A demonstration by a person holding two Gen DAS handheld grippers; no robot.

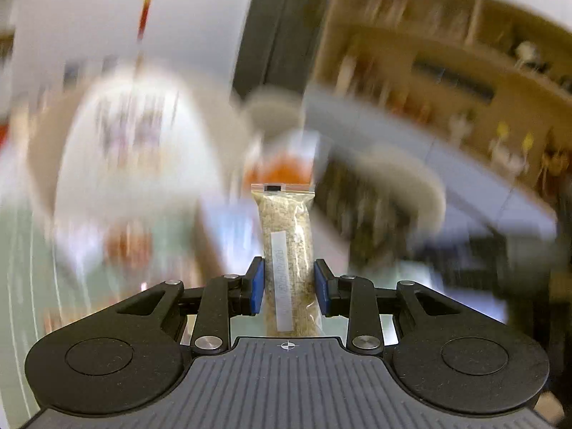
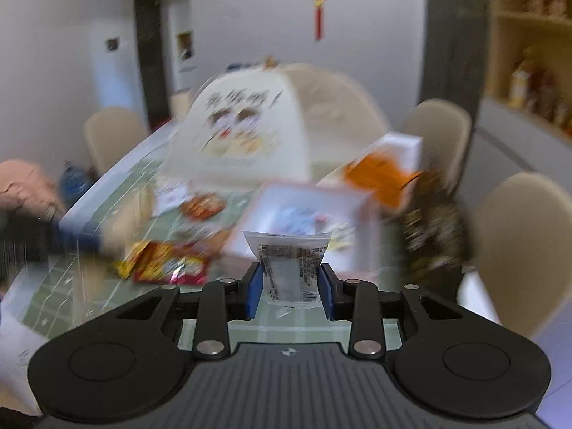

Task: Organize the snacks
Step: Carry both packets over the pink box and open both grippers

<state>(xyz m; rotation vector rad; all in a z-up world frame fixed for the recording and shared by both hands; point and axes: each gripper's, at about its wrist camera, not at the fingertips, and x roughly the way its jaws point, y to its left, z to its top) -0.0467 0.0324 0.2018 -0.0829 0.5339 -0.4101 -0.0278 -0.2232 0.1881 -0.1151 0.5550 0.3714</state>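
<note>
Right view: worktop (image 2: 107, 186) crowded. White box (image 2: 304, 214) blocks 12 o'clock; orange box (image 2: 382, 171) at 1; red snack packets (image 2: 168, 264) at 10. Bare strip just ahead of right tool (image 2: 290, 286). Left view too blurred.

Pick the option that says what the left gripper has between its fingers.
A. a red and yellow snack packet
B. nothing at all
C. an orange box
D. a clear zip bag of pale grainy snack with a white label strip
D: in the left wrist view the left gripper has its blue pads closed against a clear zip bag of pale grainy contents with a white label strip along it.
</note>
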